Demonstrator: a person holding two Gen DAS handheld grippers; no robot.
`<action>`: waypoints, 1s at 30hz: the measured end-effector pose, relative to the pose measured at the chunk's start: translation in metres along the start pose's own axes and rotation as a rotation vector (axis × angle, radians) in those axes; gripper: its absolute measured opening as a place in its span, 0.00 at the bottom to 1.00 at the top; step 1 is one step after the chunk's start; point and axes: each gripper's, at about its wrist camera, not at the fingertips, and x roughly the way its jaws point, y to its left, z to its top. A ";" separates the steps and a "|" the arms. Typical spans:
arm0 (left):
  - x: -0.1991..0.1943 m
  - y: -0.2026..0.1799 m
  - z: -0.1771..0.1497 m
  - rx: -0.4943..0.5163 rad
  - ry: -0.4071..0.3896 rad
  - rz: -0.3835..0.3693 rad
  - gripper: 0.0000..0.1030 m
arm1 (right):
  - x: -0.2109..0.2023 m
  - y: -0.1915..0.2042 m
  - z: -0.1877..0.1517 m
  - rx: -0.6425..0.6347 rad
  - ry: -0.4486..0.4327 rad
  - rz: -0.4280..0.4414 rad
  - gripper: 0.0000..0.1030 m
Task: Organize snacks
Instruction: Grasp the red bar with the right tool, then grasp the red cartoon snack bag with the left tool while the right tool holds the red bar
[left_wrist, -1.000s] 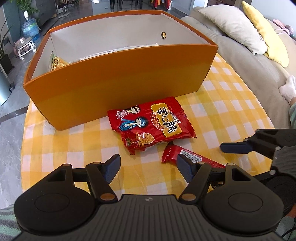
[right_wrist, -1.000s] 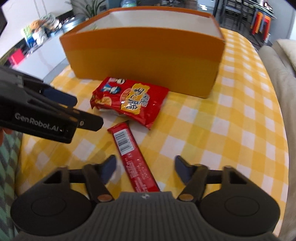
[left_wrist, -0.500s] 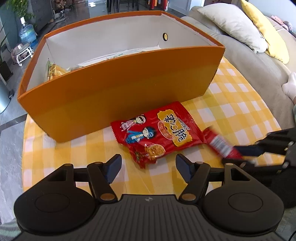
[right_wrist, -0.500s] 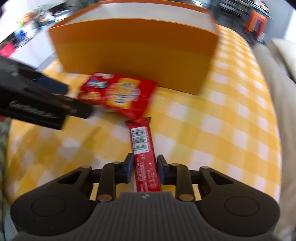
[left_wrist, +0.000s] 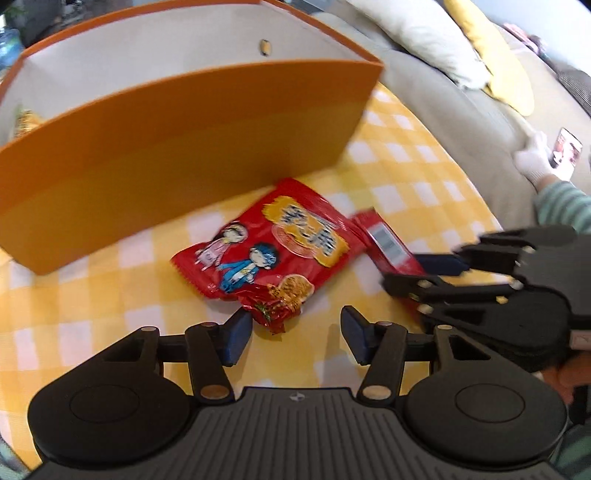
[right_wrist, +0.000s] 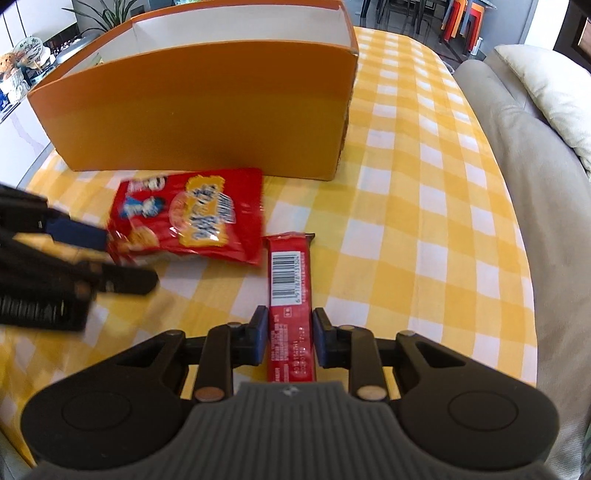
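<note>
The right gripper is seen clamped on a red snack bar, whose barcoded end sticks out ahead of the blue pads over the yellow checked tablecloth; the bar's rear end is hidden under the gripper body. The left gripper stands partly open, its jaws having just been closing, and the lower corner of a red snack bag lies between them; the left pad is just beside the crinkled corner, though contact cannot be made out through the blur. From the right wrist view the bag is seen flat on the cloth, just left of the bar and in front of the orange box. Only the left wrist view shows the box's white interior, where a yellowish packet is cut off by the near wall at the far left. That view also shows a gloved hand and striped sleeve by the sofa; print on the bag is blurred in both views.
</note>
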 end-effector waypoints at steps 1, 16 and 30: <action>-0.001 -0.003 0.000 0.010 0.002 0.008 0.63 | -0.001 -0.001 0.000 0.004 0.001 0.005 0.22; -0.007 -0.020 0.029 0.405 0.055 0.146 0.83 | 0.000 -0.005 0.006 0.040 -0.017 0.064 0.41; 0.038 -0.033 0.049 0.689 0.190 0.095 0.86 | 0.005 -0.012 0.008 0.053 -0.023 0.089 0.48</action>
